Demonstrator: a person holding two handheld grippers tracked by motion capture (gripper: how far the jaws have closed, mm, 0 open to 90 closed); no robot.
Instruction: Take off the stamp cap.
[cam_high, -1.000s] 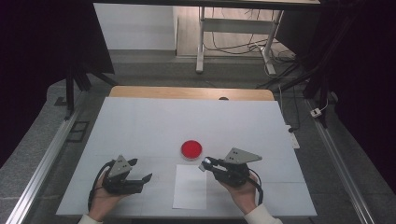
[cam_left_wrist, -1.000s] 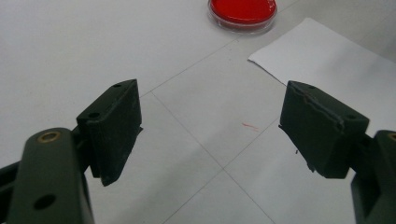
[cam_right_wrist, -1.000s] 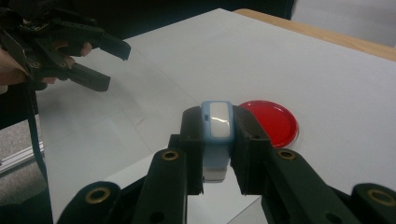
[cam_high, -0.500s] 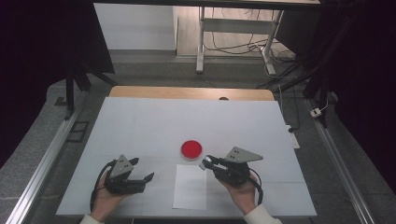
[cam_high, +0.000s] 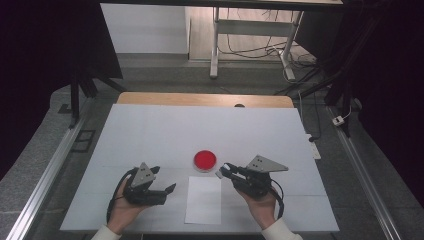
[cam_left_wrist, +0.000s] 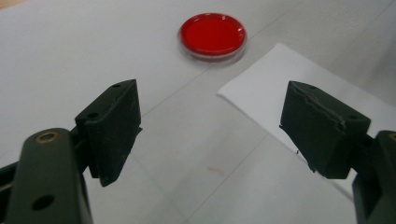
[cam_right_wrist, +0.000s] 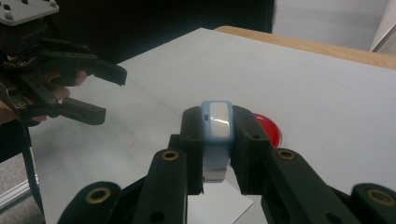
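Two grippers work over the broad white tabletop (cam_high: 150, 135), which lies bare on every side of them except straight ahead. Its far wooden edge (cam_high: 200, 99) is well apart from both claws, while the near edge runs just behind the person's wrists, so room to move is ample forward and sideways and scant backward.

Between the two claws lies a white rectangular paper sheet (cam_high: 204, 200), flat on the table. Just ahead of it sits a round red shallow dish with a clear rim (cam_high: 205, 160), near the right claw's tips and farther off, up and to the right, from the left claw.

Left gripper (cam_left_wrist: 210, 126) hangs released, jaws spread wide with nothing between them, aimed toward the dish and the sheet's corner. Right gripper (cam_right_wrist: 217, 144) is clenched on a small light-blue and white plastic block (cam_right_wrist: 217, 135), held upright between its pads above the sheet's far edge.

By my judgement the step in hand is carrying the block; next it likely needs lowering gently, perhaps with the left claw steadying the dish.
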